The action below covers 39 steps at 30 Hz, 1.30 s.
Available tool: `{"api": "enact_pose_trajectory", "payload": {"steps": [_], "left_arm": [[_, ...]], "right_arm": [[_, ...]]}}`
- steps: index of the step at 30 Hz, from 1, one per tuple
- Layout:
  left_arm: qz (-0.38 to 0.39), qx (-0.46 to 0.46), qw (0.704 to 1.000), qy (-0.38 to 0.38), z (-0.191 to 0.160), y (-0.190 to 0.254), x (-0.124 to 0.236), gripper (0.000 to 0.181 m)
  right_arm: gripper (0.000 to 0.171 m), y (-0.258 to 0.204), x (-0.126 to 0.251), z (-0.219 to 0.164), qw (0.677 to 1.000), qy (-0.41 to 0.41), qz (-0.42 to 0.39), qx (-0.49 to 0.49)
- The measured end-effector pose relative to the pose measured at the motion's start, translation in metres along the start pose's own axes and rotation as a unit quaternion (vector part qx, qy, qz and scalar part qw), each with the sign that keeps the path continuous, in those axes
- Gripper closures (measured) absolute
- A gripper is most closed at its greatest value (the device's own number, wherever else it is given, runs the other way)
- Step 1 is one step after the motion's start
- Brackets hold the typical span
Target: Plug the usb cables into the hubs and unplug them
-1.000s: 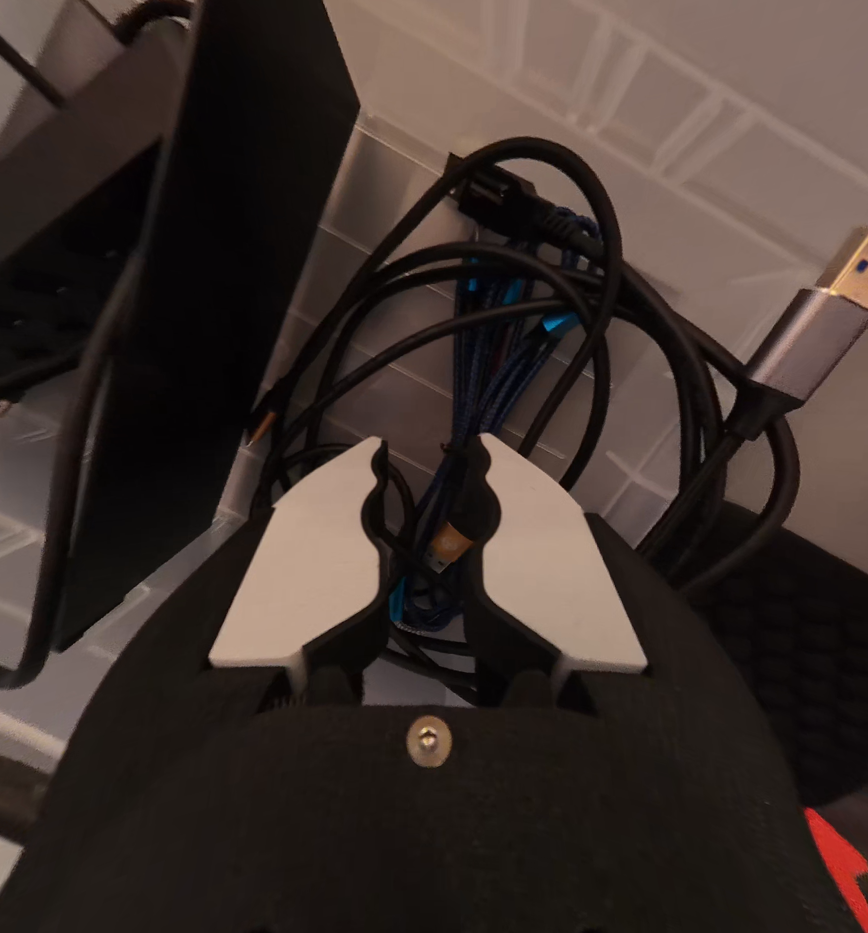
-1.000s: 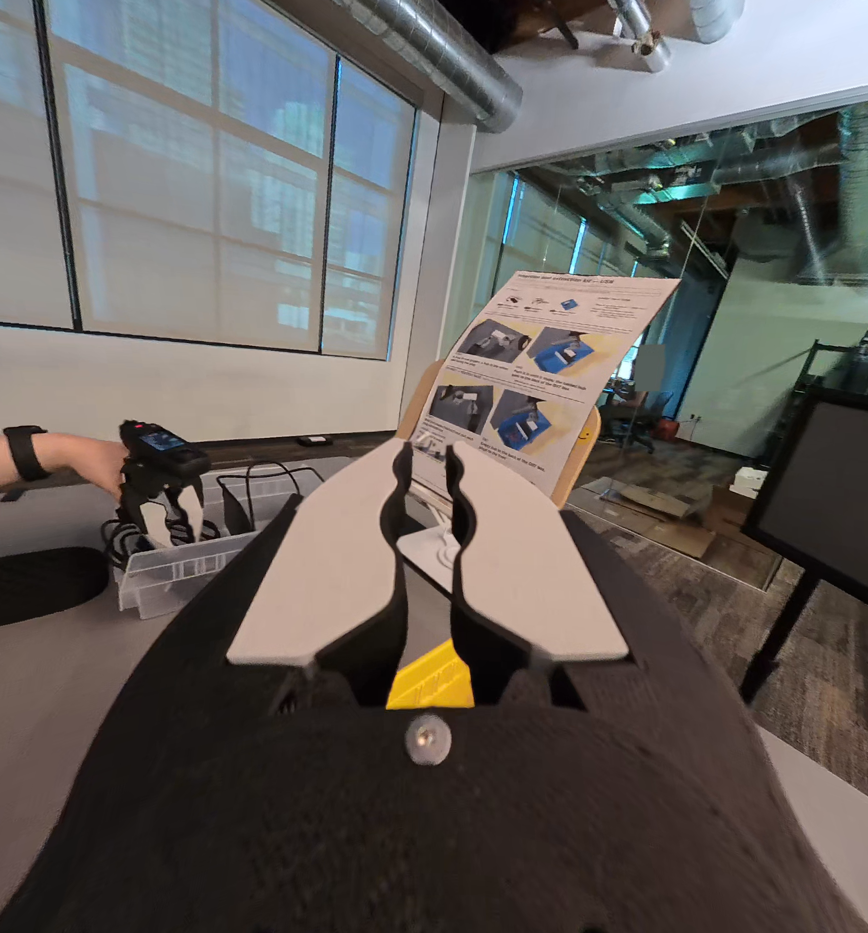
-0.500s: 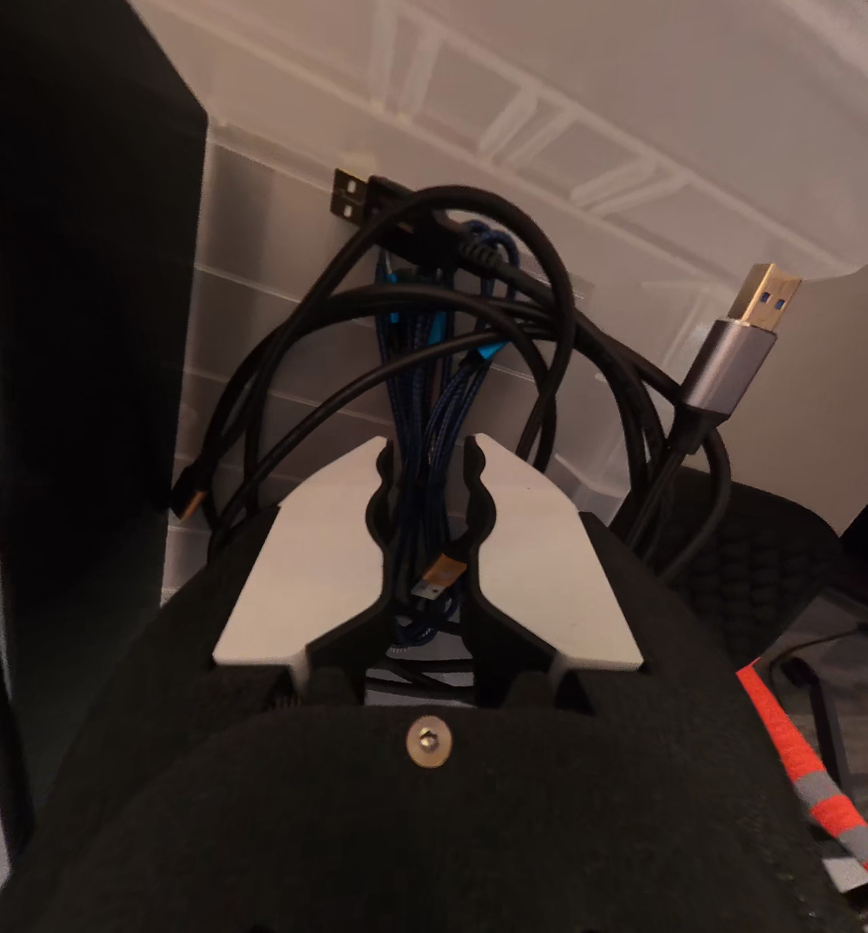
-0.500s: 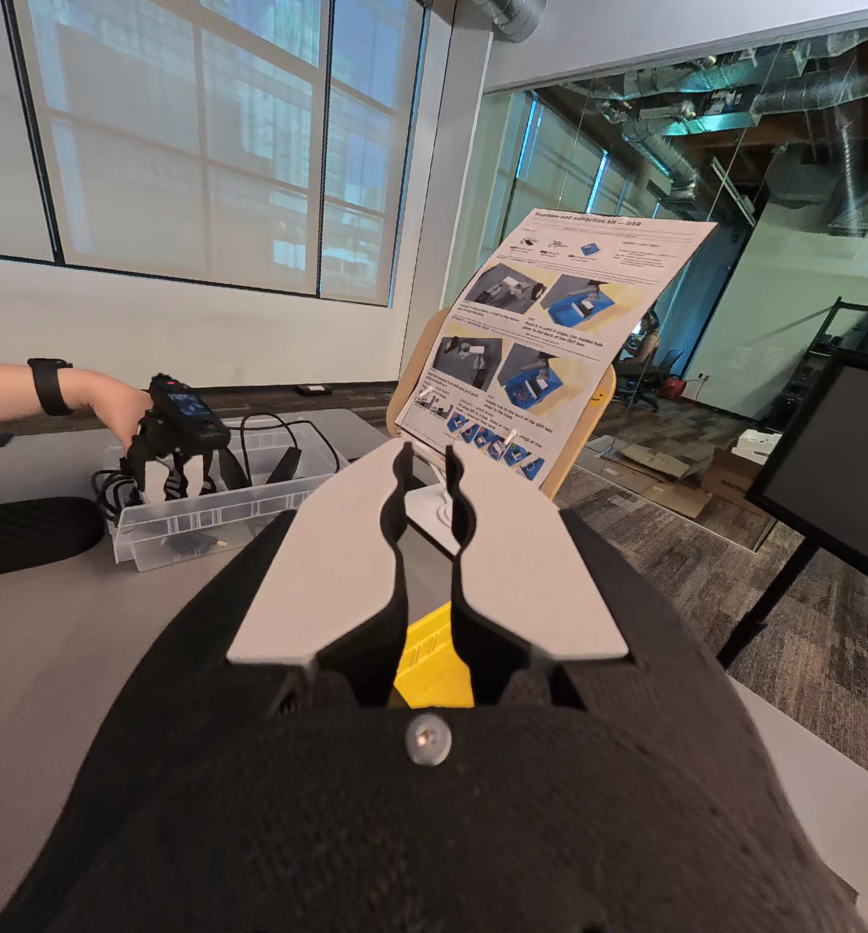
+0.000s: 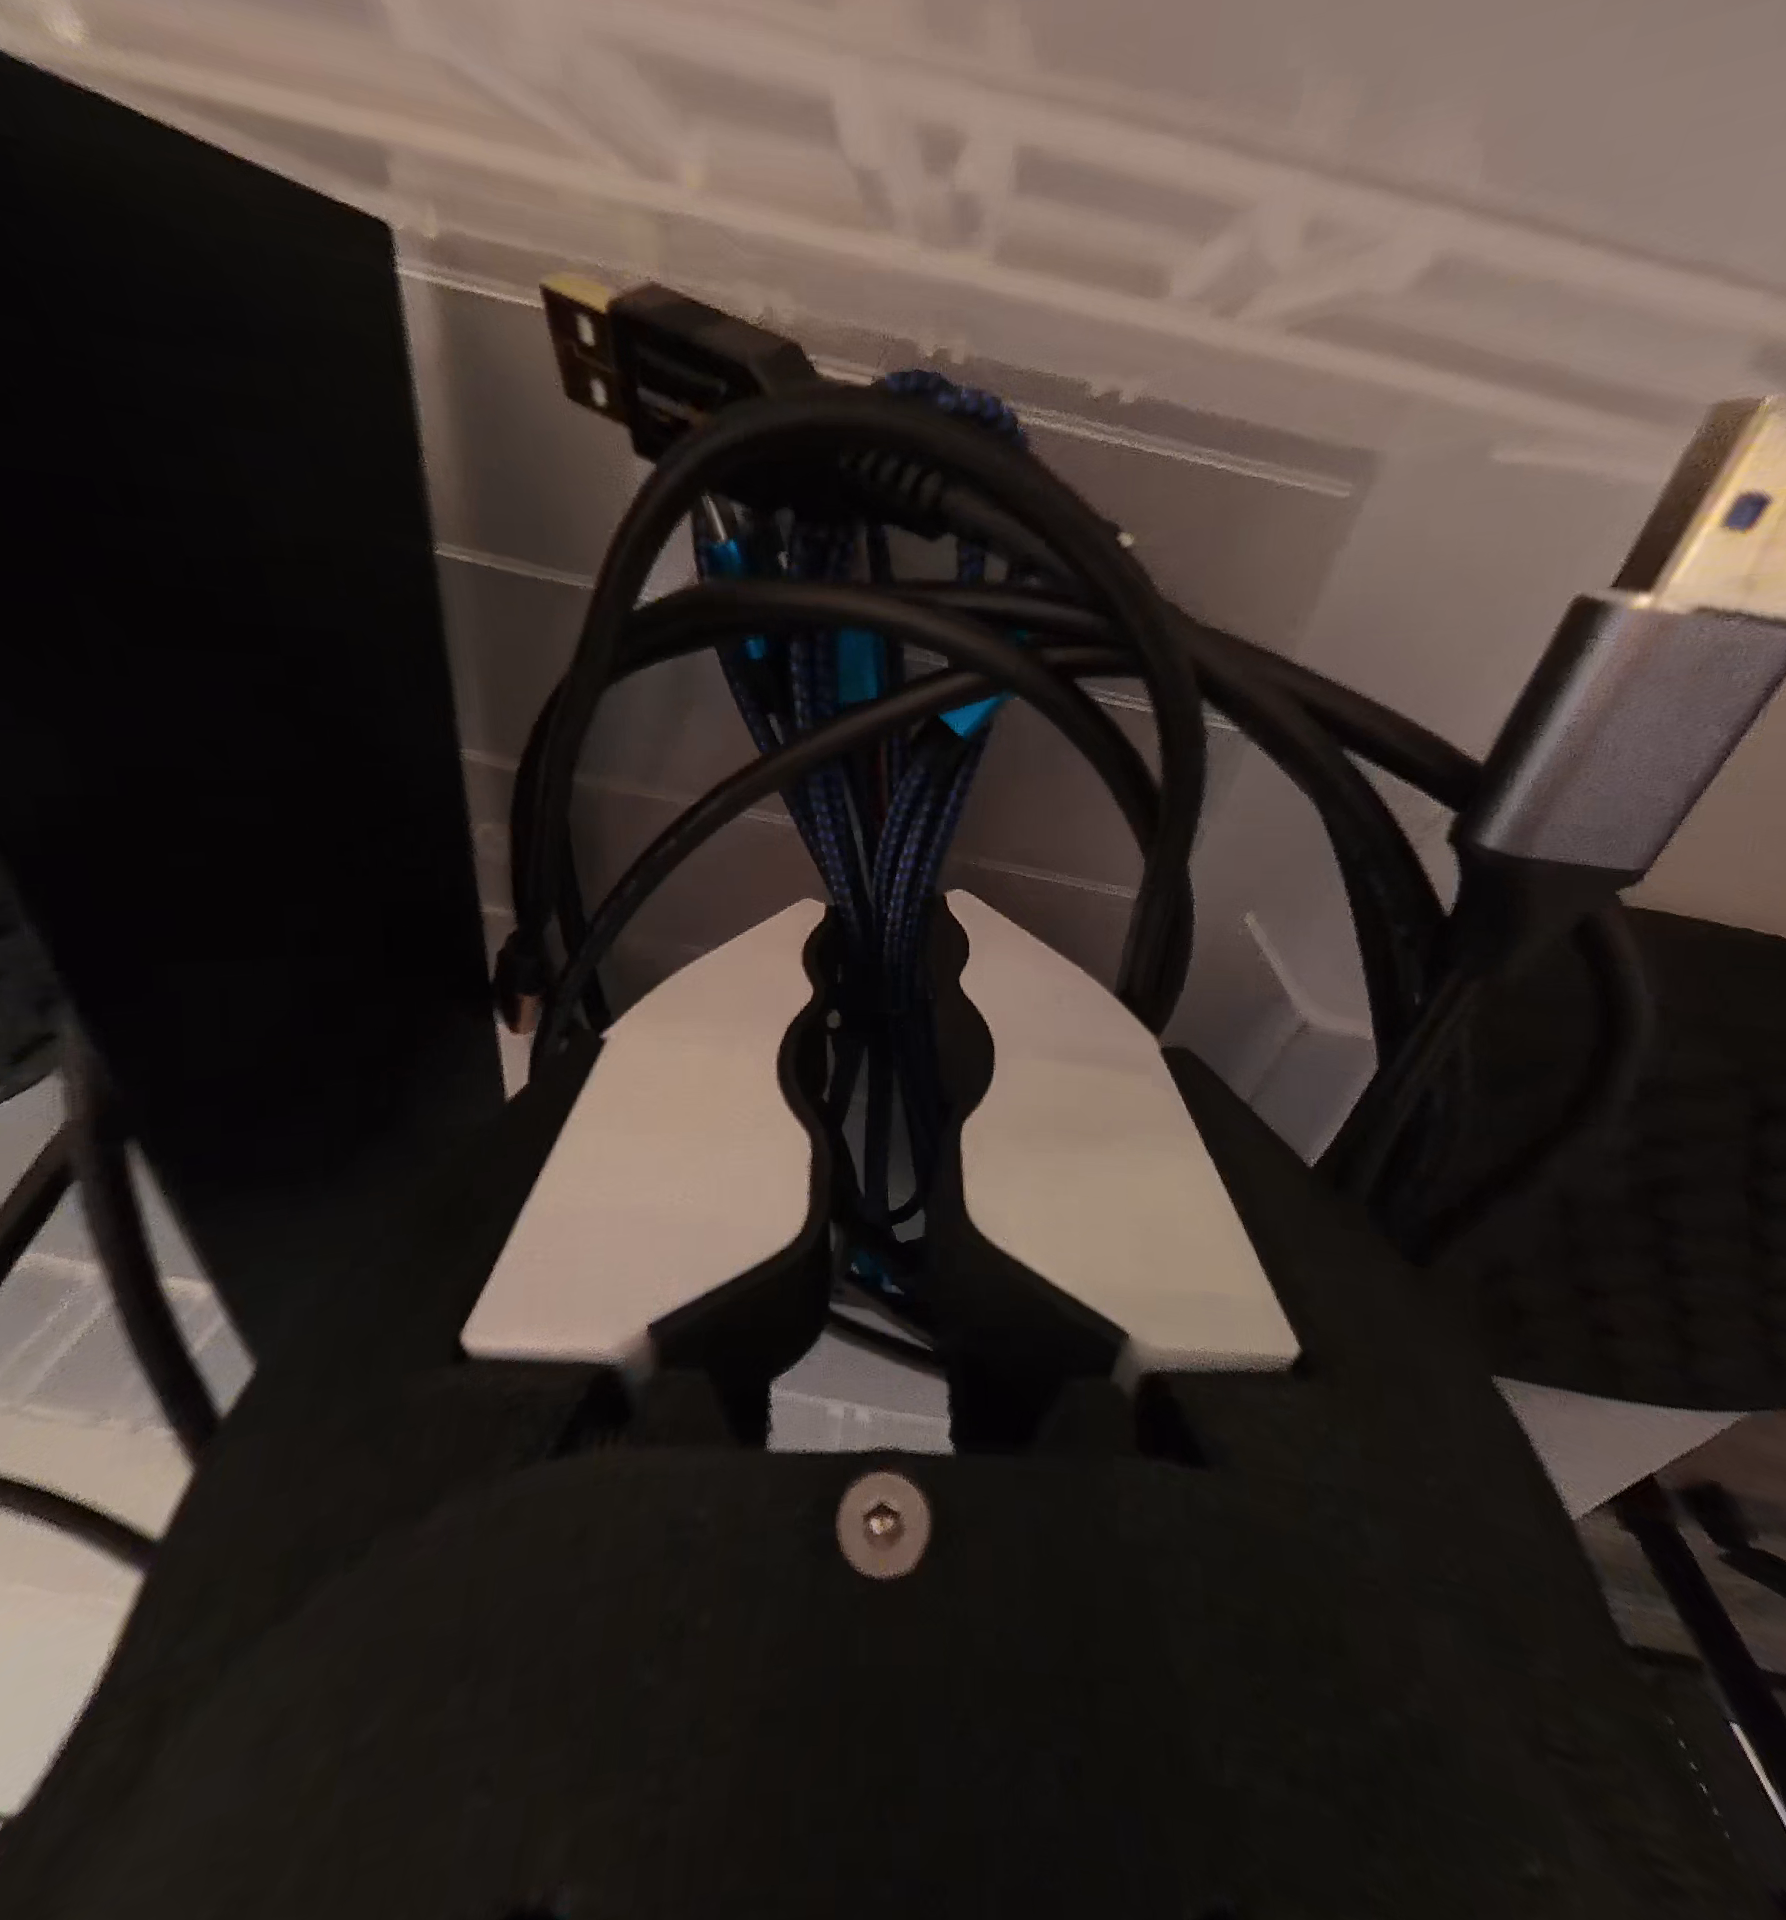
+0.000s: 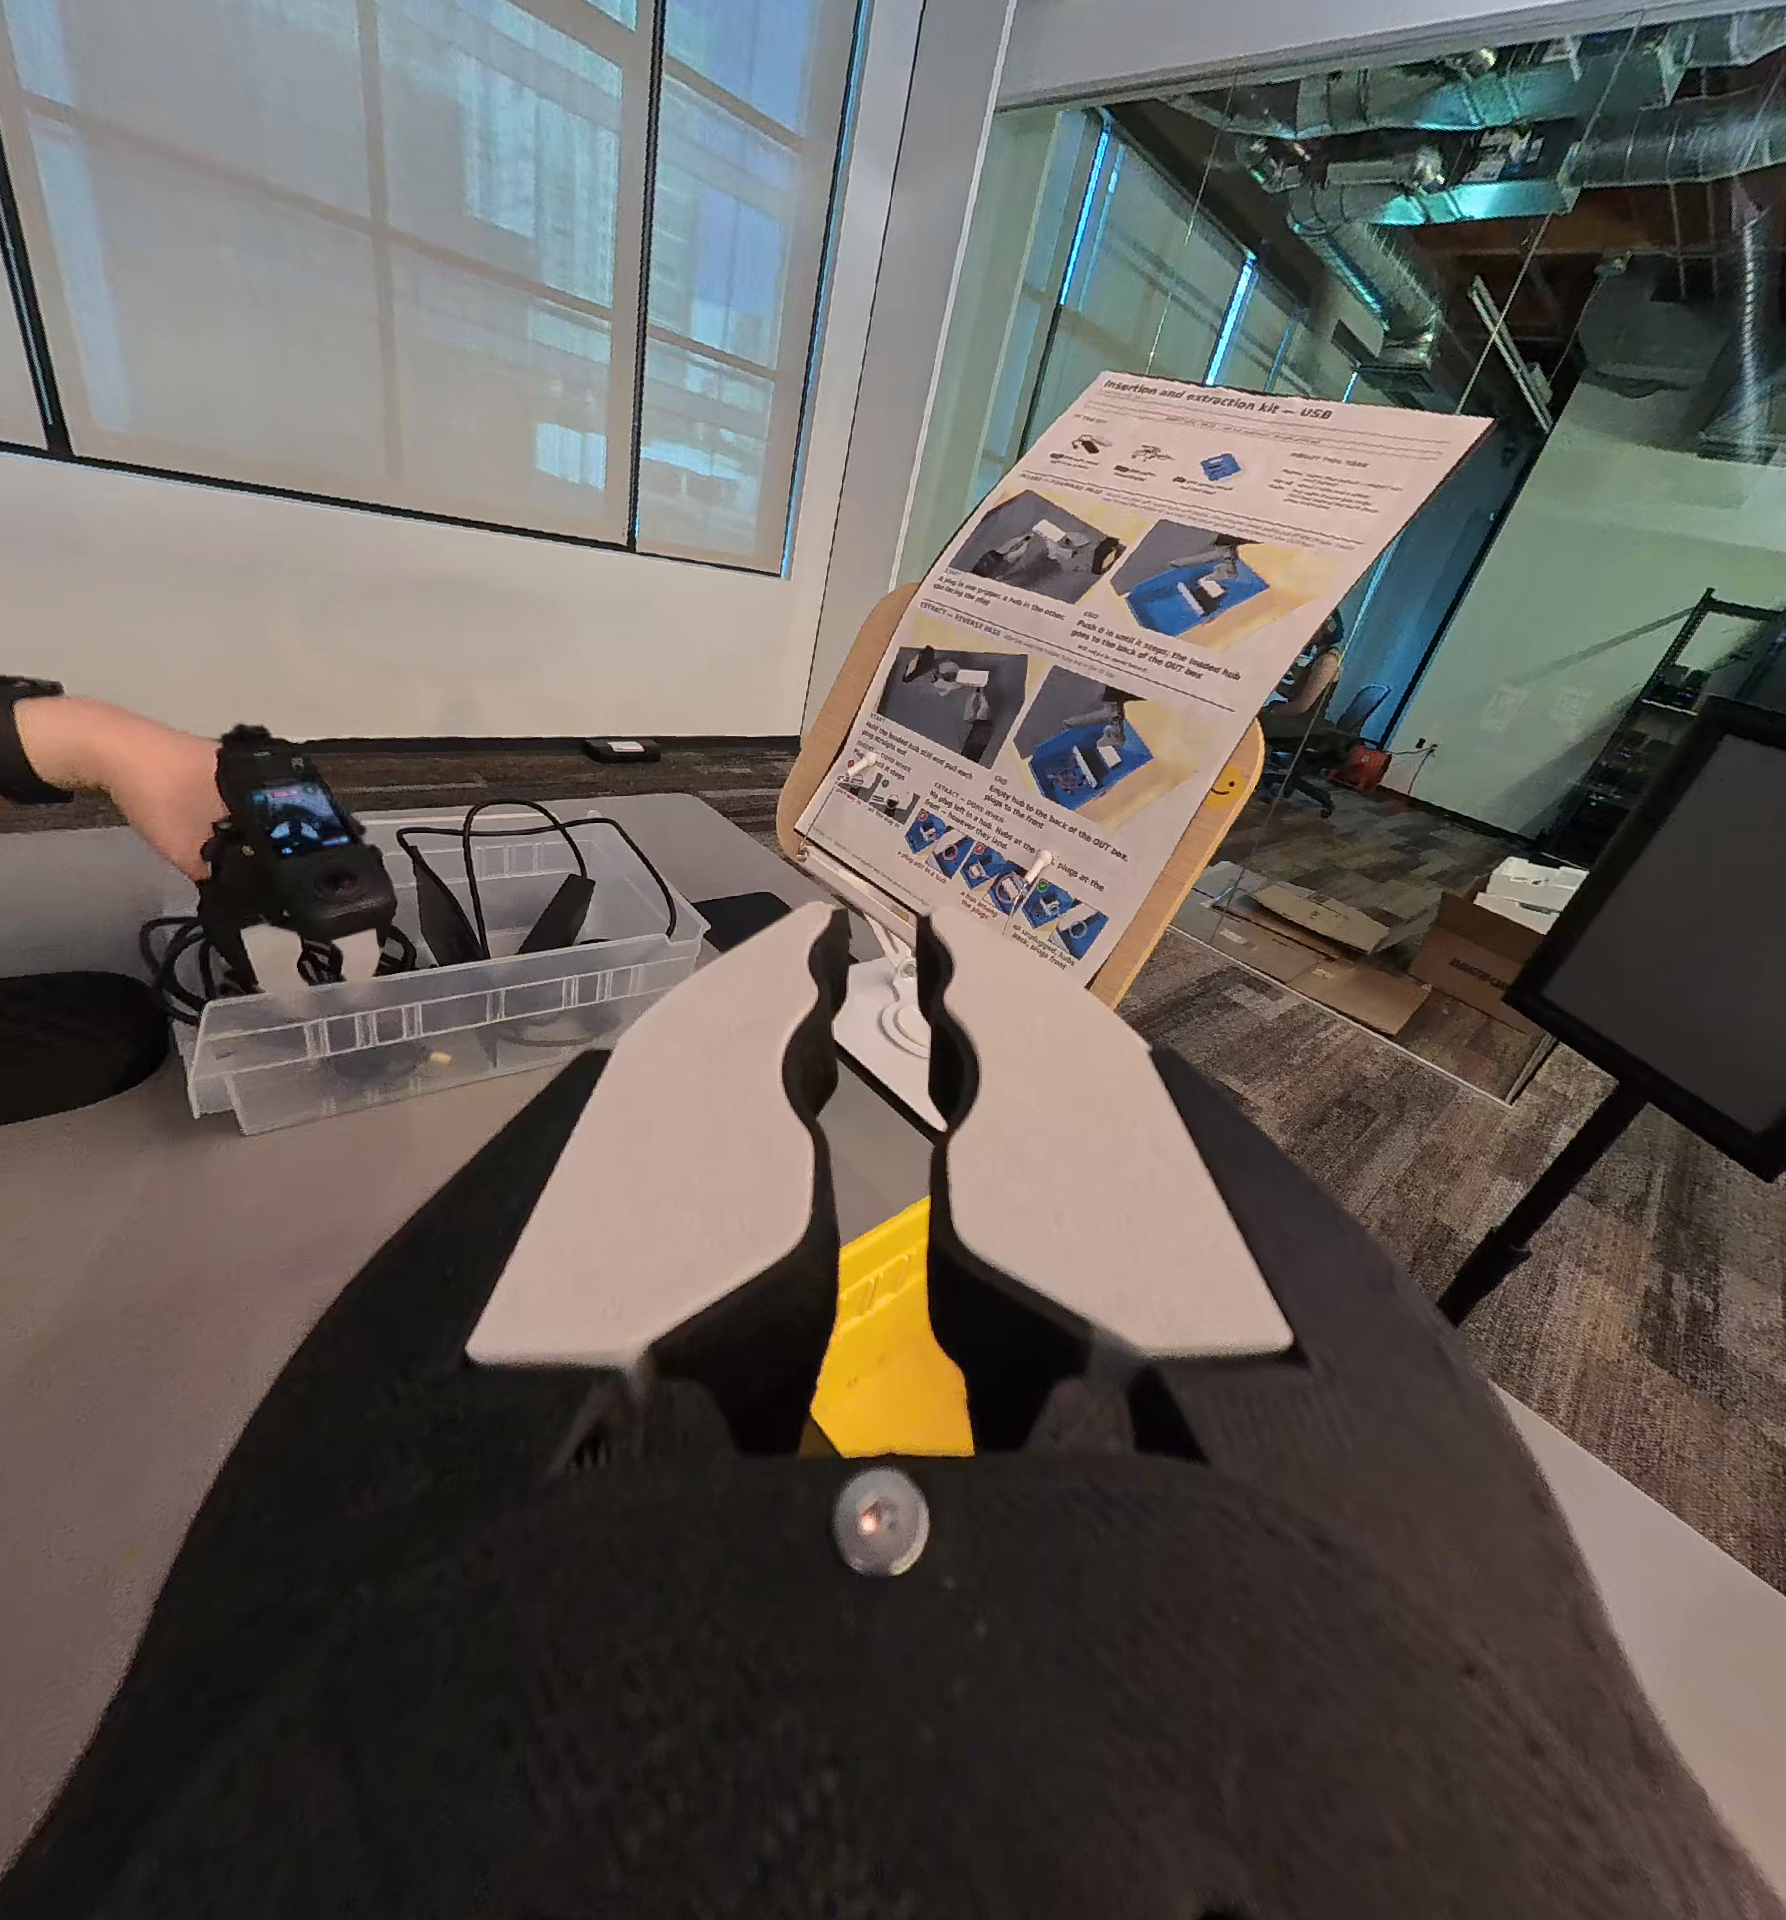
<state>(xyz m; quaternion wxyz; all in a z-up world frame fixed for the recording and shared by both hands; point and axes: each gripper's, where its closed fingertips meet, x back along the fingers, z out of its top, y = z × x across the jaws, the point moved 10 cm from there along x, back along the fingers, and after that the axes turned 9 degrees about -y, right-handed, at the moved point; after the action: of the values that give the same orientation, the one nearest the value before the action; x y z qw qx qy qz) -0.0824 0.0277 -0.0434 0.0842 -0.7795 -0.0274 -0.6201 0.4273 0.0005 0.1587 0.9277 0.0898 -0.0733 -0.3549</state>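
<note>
Over the clear bin [image 6: 432, 1023], the left gripper [image 5: 887, 920] grips a cable bundle [image 5: 894, 831]; the right gripper [image 6: 881, 930], well apart, stands slightly open, empty.

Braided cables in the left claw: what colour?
Dark blue with black weave; clearest in the left wrist view.

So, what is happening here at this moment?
A person works with a hand-held gripper in each hand. The left hand-held gripper is down in the clear plastic bin and has closed on a bundle of blue braided cables, with loose black cables and a grey USB plug around it. The right hand-held gripper waits above the table, slightly open and holding nothing. Nothing is plugged in here yet.
</note>
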Motion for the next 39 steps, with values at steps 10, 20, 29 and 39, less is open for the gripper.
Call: {"api": "enact_pose_trajectory", "payload": {"steps": [10, 20, 29, 39], "left_arm": [[-0.028, 0.042, 0.998, 0.041, -0.011, -0.018, 0.028, 0.167], [-0.047, 0.067, 0.970, 0.227, -0.030, -0.019, 0.049, 0.168], [-0.044, 0.077, 0.938, 0.334, -0.037, -0.020, 0.057, 0.169], [-0.045, 0.083, 0.899, 0.427, -0.048, -0.017, 0.058, 0.169]], "right_arm": [[0.158, 0.001, -0.002, -0.002, 1.000, -0.011, -0.001, 0.004], [0.158, -0.009, -0.024, -0.003, 0.998, -0.052, 0.027, 0.007], [0.143, -0.122, -0.124, 0.021, 0.975, -0.025, 0.220, -0.029], [0.138, -0.230, -0.239, -0.036, 0.961, -0.077, 0.263, -0.035]]}}
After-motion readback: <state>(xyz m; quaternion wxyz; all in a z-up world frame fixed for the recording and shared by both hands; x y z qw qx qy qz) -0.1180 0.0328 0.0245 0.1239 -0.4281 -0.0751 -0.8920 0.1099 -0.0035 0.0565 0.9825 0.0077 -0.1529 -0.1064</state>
